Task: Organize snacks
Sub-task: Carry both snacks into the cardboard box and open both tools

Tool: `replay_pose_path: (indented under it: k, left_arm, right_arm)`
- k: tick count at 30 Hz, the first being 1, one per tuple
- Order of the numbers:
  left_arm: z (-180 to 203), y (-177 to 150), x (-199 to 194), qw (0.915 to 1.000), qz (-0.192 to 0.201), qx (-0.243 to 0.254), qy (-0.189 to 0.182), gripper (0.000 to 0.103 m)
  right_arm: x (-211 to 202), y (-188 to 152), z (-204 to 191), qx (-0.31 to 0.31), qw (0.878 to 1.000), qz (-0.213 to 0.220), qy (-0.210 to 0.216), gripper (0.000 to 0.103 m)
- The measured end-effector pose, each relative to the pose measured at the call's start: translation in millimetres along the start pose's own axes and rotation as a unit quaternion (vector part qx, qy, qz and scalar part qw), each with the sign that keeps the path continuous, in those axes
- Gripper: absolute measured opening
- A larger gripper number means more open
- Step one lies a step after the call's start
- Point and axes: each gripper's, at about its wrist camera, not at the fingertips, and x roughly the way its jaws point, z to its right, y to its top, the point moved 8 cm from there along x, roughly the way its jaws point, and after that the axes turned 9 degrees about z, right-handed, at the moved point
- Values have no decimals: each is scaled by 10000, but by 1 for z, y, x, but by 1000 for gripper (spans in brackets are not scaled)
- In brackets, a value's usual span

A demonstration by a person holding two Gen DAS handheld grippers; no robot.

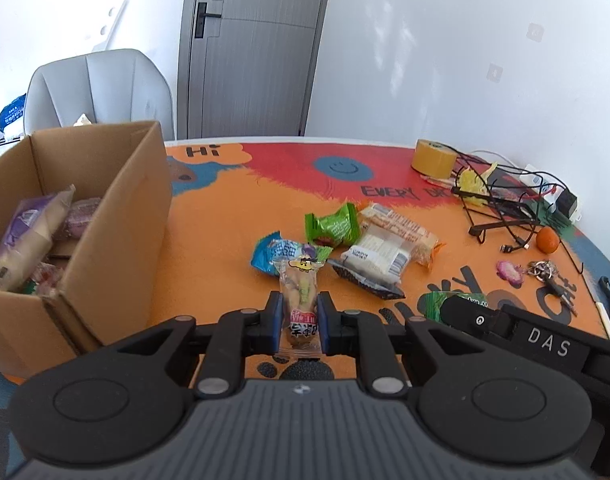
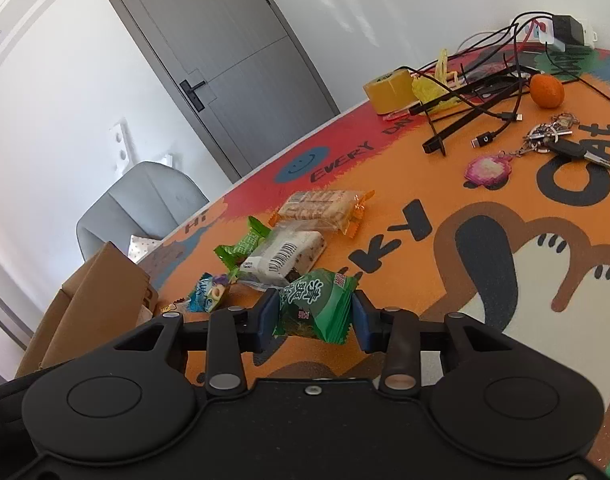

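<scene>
At the far left edge of the table (image 1: pixel 233 208) stands a brown cardboard box (image 1: pixel 105 216), open at the top. Inside it lie a purple and cream snack bag (image 1: pixel 25 236) and some other small packs. Just right of the box, near the front edge of the table, the left gripper (image 1: pixel 299 320) has its blue pads (image 1: pixel 273 320) pressed tight on a long clear snack pack (image 1: pixel 301 300) with a little yellow cartoon face on it. The pack points away from the gripper, toward the middle of the table. Just past its far end lies a blue snack pack (image 1: pixel 271 254). To the right of that sits a small pile in the middle of the table: a bright green candy pack (image 1: pixel 333 226), a white pack with a barcode (image 1: pixel 379 258) and a long orange-edged cracker pack (image 1: pixel 405 228), all touching one another. Next comes the right gripper (image 2: pixel 313 314), close to the front edge. Its two pads squeeze the sides of a dark green snack pack (image 2: pixel 315 306) with white writing on it. Toward the right edge of the table lie a pink charm (image 2: pixel 487 170) joined to a bunch of keys (image 2: pixel 561 142), and a small orange (image 2: pixel 547 90). At the back right corner are a roll of yellow tape (image 1: pixel 433 156) and a tangle of black cables (image 1: pixel 501 204).
</scene>
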Motion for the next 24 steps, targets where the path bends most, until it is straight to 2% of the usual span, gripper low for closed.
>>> replay_pose_path:
  k: [10, 24]
  left_arm:
    - [-12, 26, -36, 9989, 445, -100, 52, 17]
    - [-61, 52, -79, 9943, 912, -357, 410, 17]
  right_arm:
    - [-20, 12, -35, -187, 9989, 267, 327, 40]
    - [-31, 15, -93, -478, 9944, 404, 848, 40]
